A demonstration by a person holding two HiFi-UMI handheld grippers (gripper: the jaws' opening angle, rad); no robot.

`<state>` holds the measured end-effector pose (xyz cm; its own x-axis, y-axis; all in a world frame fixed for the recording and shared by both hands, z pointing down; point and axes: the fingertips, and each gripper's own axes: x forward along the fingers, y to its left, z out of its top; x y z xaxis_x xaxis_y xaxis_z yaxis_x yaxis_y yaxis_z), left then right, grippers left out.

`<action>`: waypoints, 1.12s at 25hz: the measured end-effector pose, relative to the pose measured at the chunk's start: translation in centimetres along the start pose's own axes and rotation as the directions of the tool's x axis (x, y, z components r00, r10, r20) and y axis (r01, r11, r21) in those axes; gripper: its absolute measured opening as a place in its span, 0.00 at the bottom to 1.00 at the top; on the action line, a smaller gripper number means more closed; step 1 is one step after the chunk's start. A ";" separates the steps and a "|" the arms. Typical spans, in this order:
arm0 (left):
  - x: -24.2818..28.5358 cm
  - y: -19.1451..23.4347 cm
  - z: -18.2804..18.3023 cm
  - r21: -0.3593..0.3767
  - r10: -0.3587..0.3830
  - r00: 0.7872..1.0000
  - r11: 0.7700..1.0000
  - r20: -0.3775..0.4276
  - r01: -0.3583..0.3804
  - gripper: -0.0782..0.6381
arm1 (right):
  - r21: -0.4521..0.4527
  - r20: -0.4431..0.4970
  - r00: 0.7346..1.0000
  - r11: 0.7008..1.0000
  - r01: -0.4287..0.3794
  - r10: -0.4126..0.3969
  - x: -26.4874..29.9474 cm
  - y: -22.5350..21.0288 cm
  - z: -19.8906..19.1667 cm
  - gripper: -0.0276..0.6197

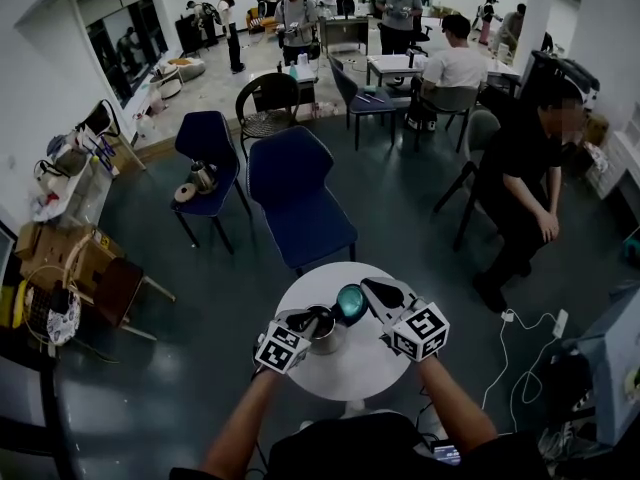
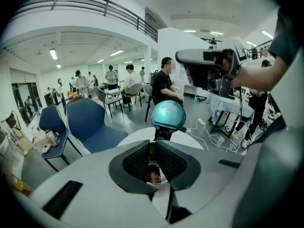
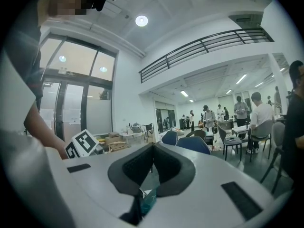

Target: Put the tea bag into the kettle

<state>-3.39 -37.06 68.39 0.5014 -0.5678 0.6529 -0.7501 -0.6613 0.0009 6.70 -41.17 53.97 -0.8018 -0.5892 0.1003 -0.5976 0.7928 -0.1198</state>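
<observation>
Since the tea bag (image 3: 148, 199) is pinched low between the closed jaws of the right gripper (image 1: 376, 290), the coming move is judged to turn on the open kettle (image 1: 327, 336). The kettle lies below and to the left of that gripper, just past the raised teal lid (image 1: 352, 301). It is held on the round table (image 1: 372, 366) by the left gripper (image 1: 308, 322), whose jaws are closed at its rim. Only a teal-and-white scrap of the bag is shown, so its long axis cannot be told.

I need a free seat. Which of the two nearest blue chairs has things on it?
The smaller left chair: objects sit on its seat; the bigger chair has none.
</observation>
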 end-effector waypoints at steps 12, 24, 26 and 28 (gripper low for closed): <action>-7.4 -0.1 4.5 -0.071 0.008 0.978 0.997 0.208 0.007 0.13 | 0.003 0.005 1.000 1.000 -0.002 0.002 0.8 3.7 1.0 0.07; -15.2 -0.1 6.6 -0.093 0.020 0.916 0.995 0.402 0.019 0.13 | -0.023 0.008 1.000 1.000 0.007 -0.007 1.4 8.4 2.2 0.07; -16.8 0.1 6.8 -0.109 0.024 0.894 0.994 0.447 0.028 0.13 | -0.027 0.013 1.000 1.000 0.011 -0.011 1.5 9.4 2.6 0.07; -18.4 0.2 6.8 -0.113 0.031 0.873 0.993 0.487 0.028 0.13 | -0.030 0.019 1.000 0.999 0.017 -0.016 1.6 10.7 3.0 0.07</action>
<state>-9.86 -30.12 51.19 0.6246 -0.7547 0.2010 -0.7797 -0.6172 0.1053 -1.04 -34.11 49.90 -0.7921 -0.6048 0.0830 -0.6103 0.7871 -0.0888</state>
